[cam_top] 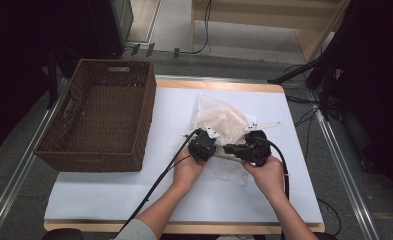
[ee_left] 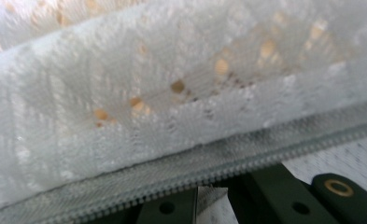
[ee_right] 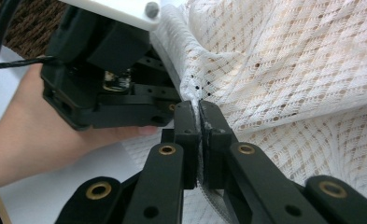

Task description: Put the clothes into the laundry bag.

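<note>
White mesh laundry bag (cam_top: 221,122) with a pale cream garment inside lies mid-counter, at three o'clock from the brown woven wicker basket (cam_top: 104,117). My right hand-held gripper (ee_right: 199,114) has its jaws pinched tight on the bag's zippered edge (ee_left: 218,168). My left hand-held gripper (cam_top: 202,145) is clamped onto that same hem, just at nine o'clock of the right one.

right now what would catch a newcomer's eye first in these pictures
The white mesh laundry bag at the middle of the table, with something beige inside, draws the eye. Both grippers pinch its near zippered edge: the left gripper and the right gripper, fingers shut on the fabric. A brown wicker basket sits at the table's left.
</note>
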